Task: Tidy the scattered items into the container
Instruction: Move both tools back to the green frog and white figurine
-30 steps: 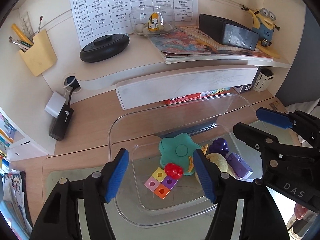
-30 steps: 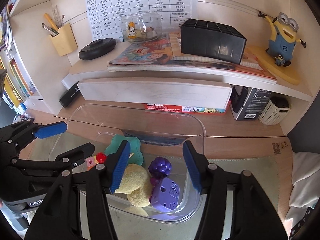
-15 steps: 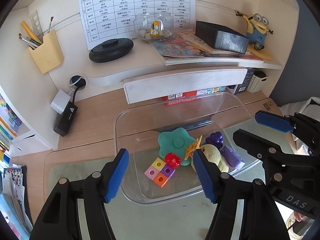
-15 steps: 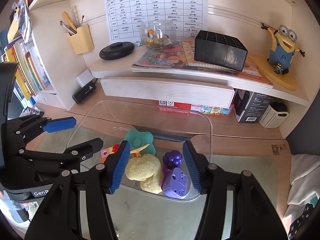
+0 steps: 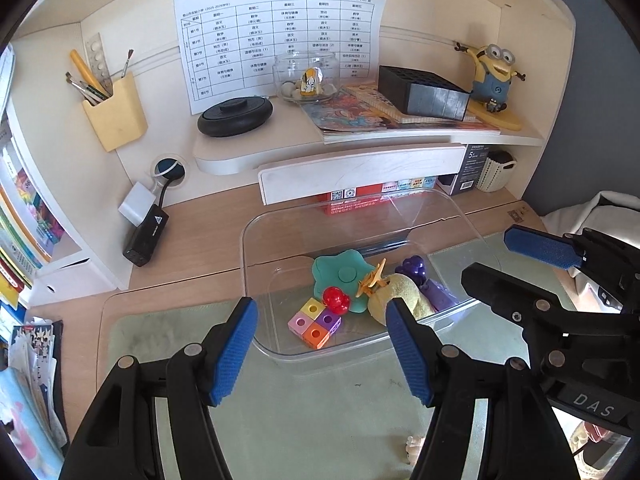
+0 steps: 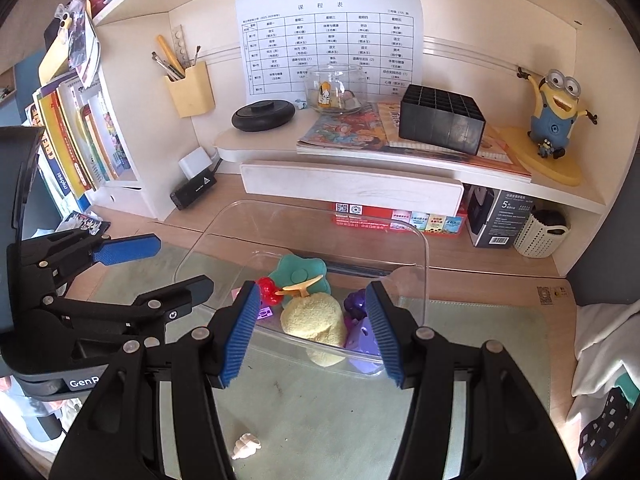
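A clear plastic container (image 5: 256, 240) (image 6: 420, 264) stands on the green desk mat. In it lie a teal flower toy (image 5: 340, 276), a red berry (image 5: 335, 299), a coloured cube block (image 5: 314, 323), an orange clip (image 5: 372, 278), a yellow plush (image 6: 314, 318), purple grapes (image 5: 412, 266) and a purple toy (image 6: 366, 338). A small white shell (image 6: 246, 446) lies on the mat in front of the container, also in the left wrist view (image 5: 414, 446). My left gripper (image 5: 322, 354) and right gripper (image 6: 314, 334) are both open and empty, held above the mat near the container's front edge.
A white drawer (image 5: 360, 172) and a shelf with a picture book (image 5: 360, 114), a black tray (image 5: 424, 94), a glass bowl (image 5: 306, 78) and a Minion figure (image 5: 494, 76) stand behind. A black adapter (image 5: 146, 234) and books (image 6: 72, 140) are at the left. White cloth (image 6: 600, 340) is at the right.
Both grippers have pulled back and up from the container, so it looks smaller and farther. The white shell on the mat has come into view. Both grippers stay open.
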`<action>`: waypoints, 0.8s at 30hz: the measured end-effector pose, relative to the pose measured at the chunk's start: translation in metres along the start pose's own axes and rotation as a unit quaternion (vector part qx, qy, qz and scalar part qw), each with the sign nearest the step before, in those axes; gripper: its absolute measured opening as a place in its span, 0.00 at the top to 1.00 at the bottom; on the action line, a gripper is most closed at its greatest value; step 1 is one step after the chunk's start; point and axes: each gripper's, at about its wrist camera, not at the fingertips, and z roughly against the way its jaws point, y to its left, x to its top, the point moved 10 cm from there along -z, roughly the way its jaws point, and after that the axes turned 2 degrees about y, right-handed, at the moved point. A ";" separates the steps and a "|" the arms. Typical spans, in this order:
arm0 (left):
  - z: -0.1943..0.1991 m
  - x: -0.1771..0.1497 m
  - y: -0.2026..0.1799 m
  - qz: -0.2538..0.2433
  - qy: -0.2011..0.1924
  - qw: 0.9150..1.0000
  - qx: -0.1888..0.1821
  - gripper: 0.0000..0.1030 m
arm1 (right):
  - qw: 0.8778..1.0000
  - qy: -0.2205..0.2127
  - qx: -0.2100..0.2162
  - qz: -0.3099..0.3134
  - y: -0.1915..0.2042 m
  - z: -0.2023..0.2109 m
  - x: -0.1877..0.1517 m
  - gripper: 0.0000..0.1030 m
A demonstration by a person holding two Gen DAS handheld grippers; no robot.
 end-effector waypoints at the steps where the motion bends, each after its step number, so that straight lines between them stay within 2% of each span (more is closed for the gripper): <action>1: 0.003 -0.001 0.000 0.000 -0.003 1.000 0.001 0.39 | 1.000 -0.003 0.002 0.001 0.002 0.004 -0.001 0.50; 24: 0.067 -0.038 -0.006 -0.004 -0.054 0.999 0.001 0.38 | 0.998 -0.045 0.019 0.026 0.032 0.056 -0.036 0.49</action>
